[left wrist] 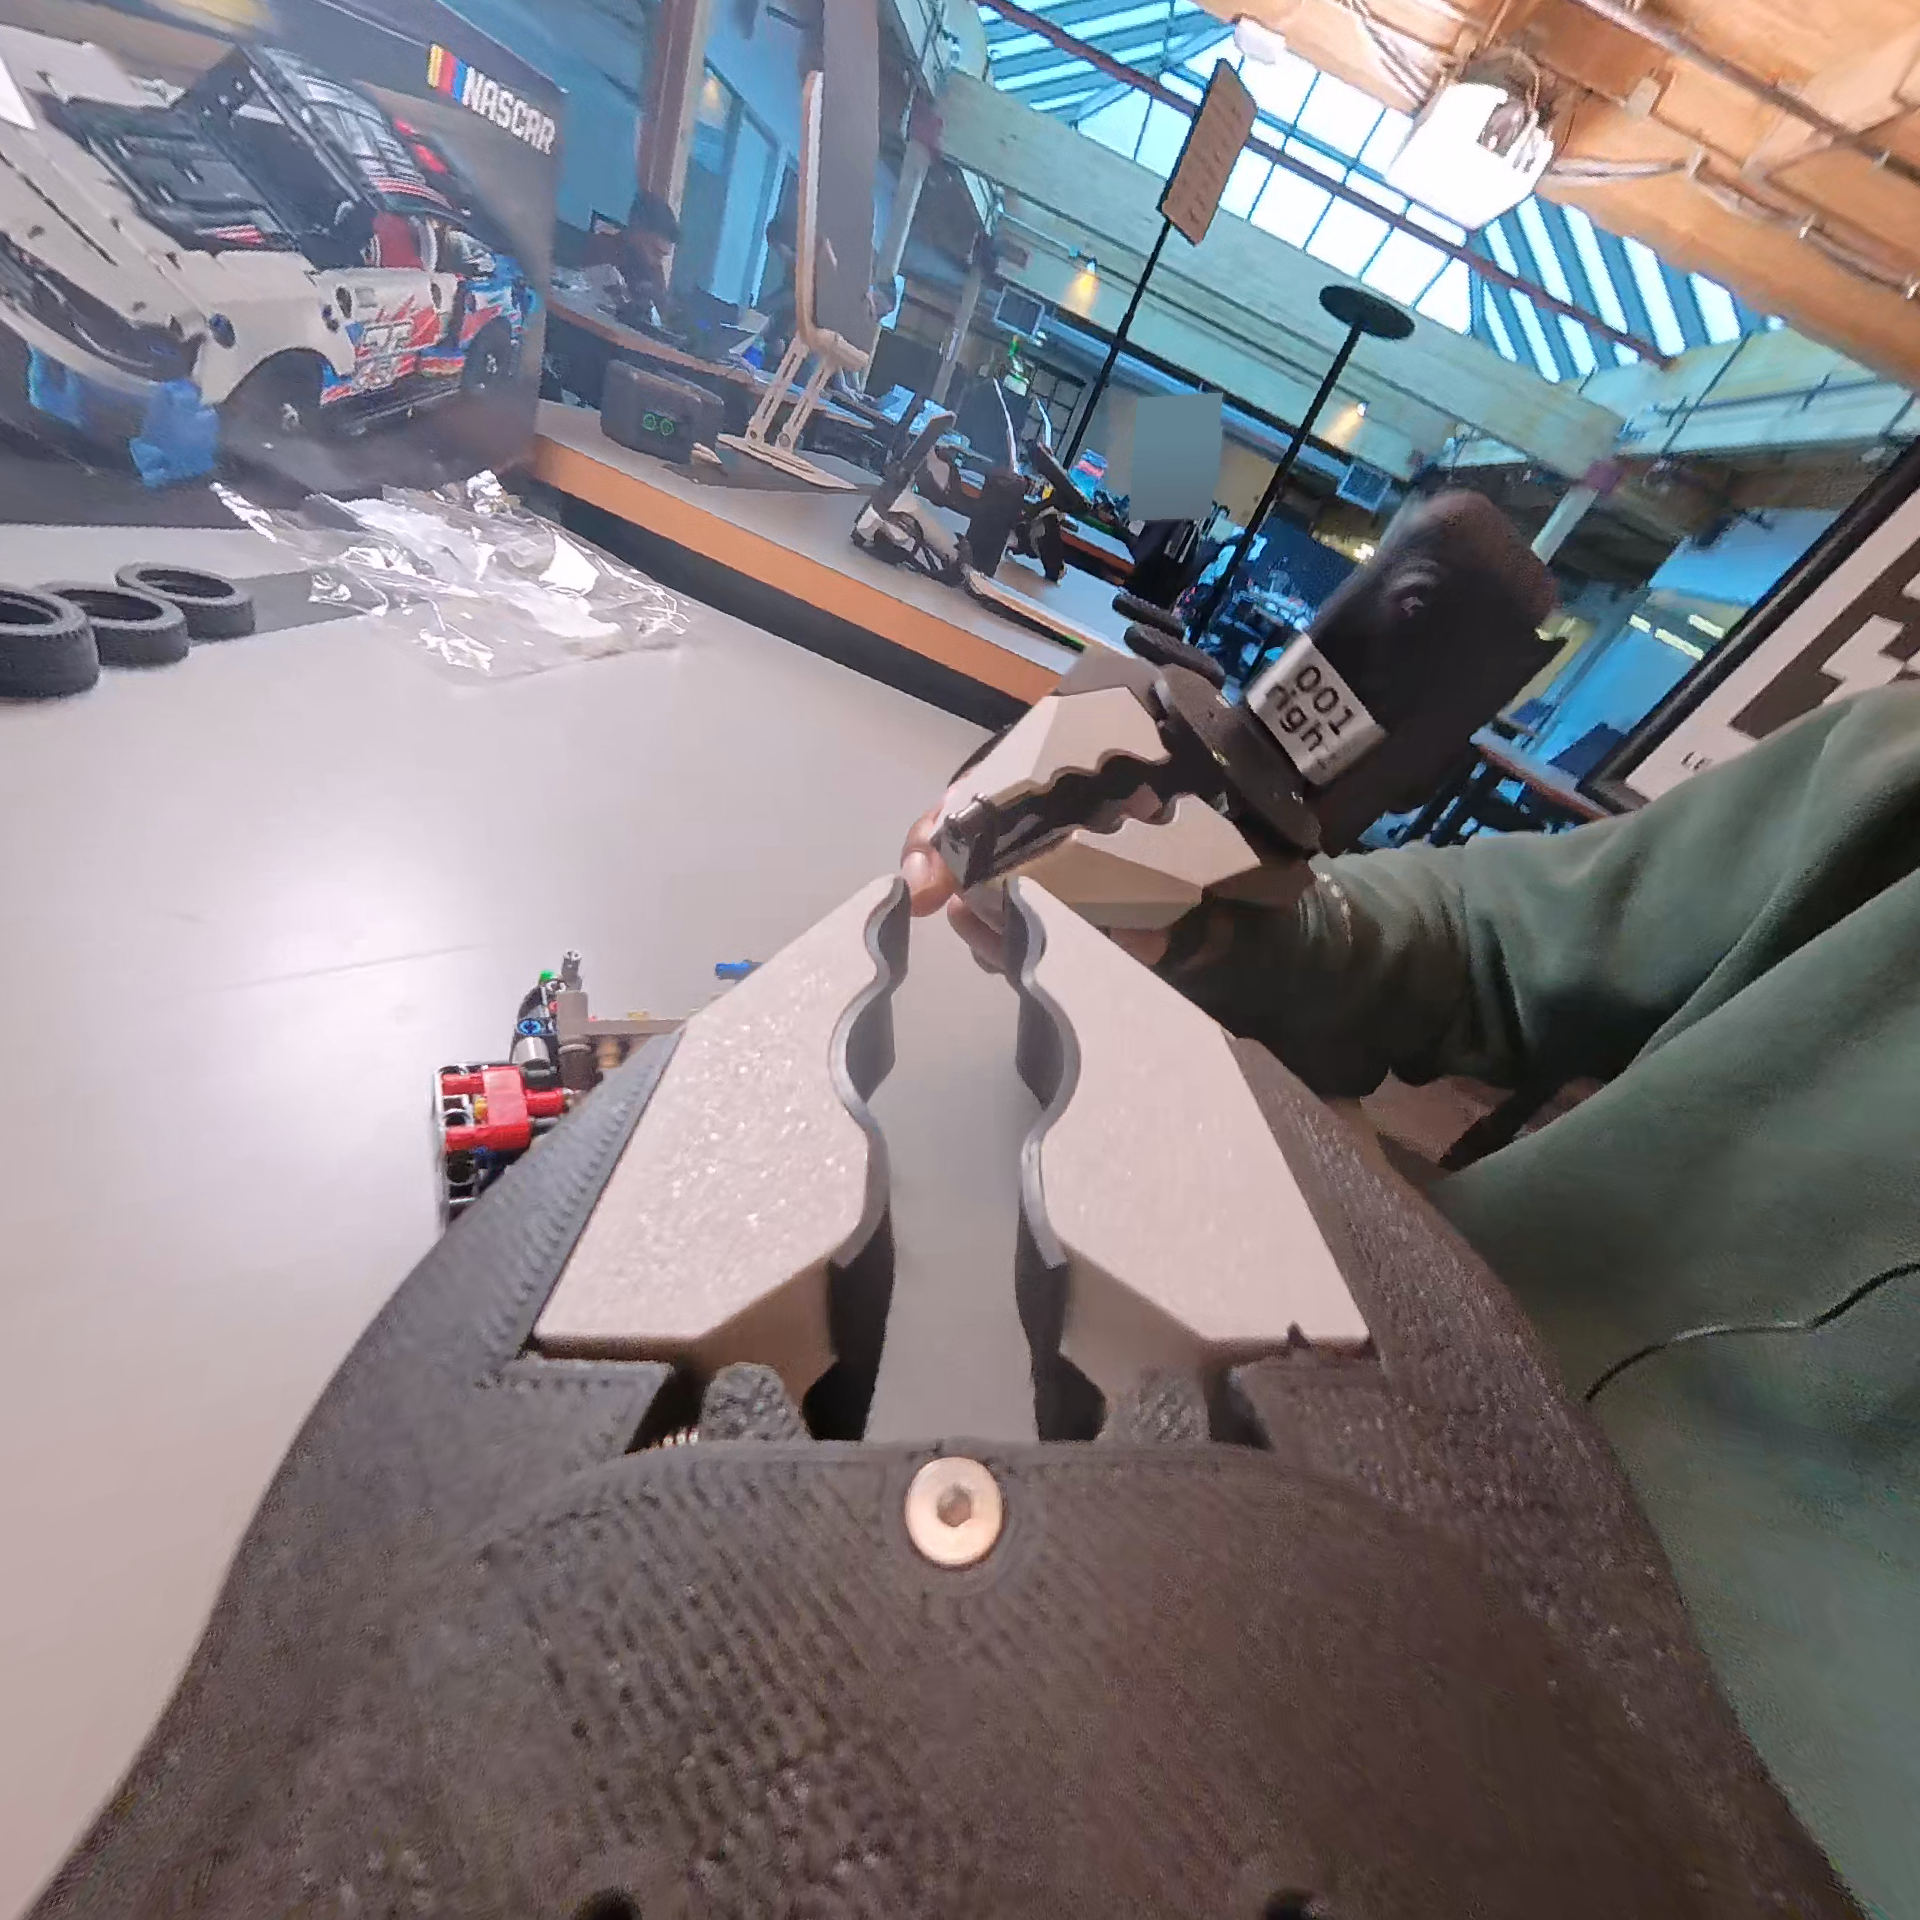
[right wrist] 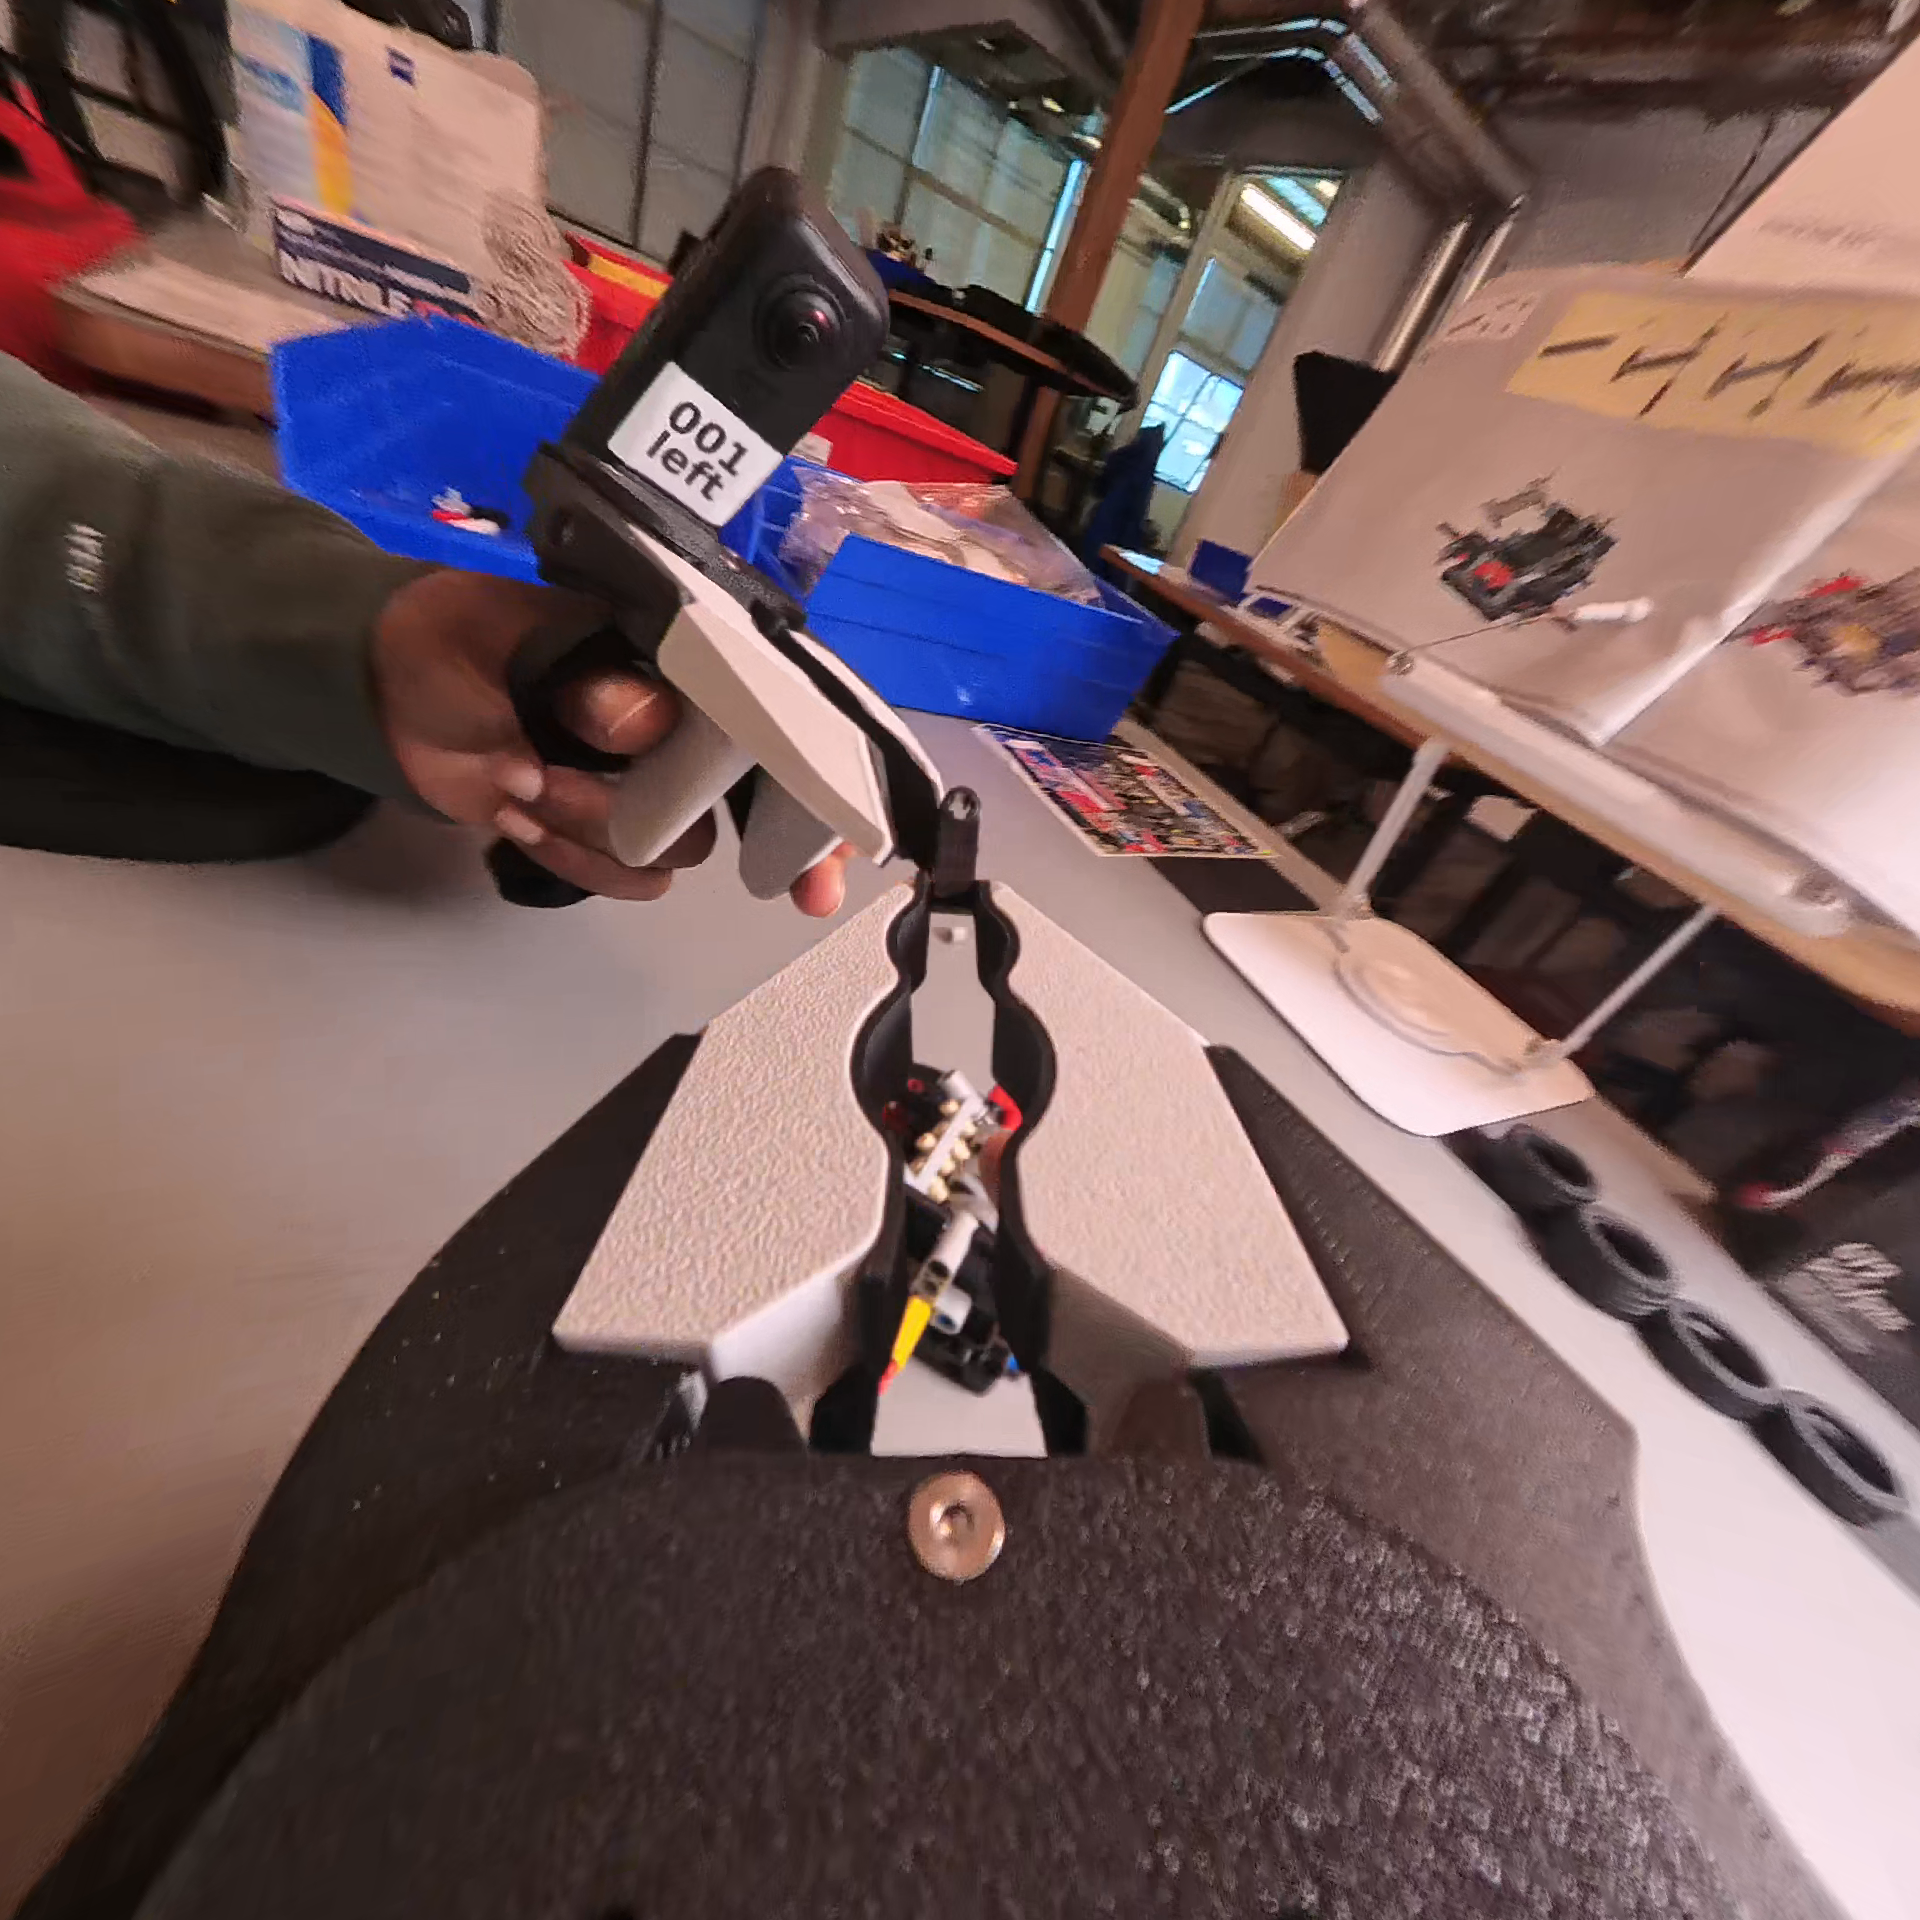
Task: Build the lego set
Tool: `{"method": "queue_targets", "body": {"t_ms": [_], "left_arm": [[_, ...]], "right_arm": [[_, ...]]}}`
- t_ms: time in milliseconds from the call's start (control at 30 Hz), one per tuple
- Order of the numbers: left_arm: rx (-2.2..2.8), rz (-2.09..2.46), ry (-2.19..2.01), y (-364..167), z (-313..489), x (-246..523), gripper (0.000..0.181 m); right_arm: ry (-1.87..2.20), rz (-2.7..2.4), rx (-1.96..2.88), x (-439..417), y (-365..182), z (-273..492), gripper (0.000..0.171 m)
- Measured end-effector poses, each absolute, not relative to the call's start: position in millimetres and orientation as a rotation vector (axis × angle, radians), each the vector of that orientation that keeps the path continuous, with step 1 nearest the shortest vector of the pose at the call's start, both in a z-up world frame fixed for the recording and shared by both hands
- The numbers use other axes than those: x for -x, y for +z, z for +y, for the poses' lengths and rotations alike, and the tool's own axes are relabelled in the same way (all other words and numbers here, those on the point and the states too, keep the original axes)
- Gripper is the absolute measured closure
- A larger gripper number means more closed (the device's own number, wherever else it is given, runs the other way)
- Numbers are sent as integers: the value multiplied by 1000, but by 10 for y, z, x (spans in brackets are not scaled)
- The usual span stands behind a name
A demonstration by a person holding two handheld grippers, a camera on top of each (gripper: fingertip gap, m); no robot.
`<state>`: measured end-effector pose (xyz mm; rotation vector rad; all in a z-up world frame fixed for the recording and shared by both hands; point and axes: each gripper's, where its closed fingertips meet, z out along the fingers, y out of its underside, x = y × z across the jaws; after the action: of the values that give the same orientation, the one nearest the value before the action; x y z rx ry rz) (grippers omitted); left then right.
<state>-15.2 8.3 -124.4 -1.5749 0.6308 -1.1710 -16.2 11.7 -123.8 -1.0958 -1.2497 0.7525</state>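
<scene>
My right gripper (right wrist: 943, 896) is shut on a small black lego piece (right wrist: 957, 826) that sticks out past its tips. It also shows in the left wrist view (left wrist: 966, 831), just beyond my left gripper's tips. My left gripper (left wrist: 954, 899) is open and empty. In the right wrist view the left gripper (right wrist: 868, 857) sits close to the left of the black piece. The partly built lego assembly (left wrist: 504, 1101), red, grey and black, lies on the grey table, half hidden by the left gripper's body. In the right wrist view the assembly (right wrist: 951, 1143) shows through the gap between the fingers.
Several black tyres (left wrist: 104, 623) (right wrist: 1662, 1299) lie in a row on the table. An empty clear bag (left wrist: 468, 582) and the set's box (left wrist: 260, 208) are at the far left. Blue bins (right wrist: 935, 613), a sticker sheet (right wrist: 1122, 790) and an instruction booklet (right wrist: 1558, 582) on a stand sit at the back. My two grippers' fingertips are within a few centimetres of each other.
</scene>
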Motion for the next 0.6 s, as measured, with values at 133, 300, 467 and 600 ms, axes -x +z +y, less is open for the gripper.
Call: {"method": "queue_targets", "body": {"t_ms": [133,300,467,600], "left_arm": [[1585,523,-1255,-1238,125,135,166],[1588,475,-1228,-1240,184,174,176],[1602,503,-1176,-1263,205,205,176],[1734,706,-960,-1503,238,290,176]], "right_arm": [[525,-1254,1038,205,-1245,157,165],[340,-1253,998,246,-1265,198,165],[334,-1263,1005,275,-1288,210,165],[580,-1473,1173,187,-1600,219,153]]}}
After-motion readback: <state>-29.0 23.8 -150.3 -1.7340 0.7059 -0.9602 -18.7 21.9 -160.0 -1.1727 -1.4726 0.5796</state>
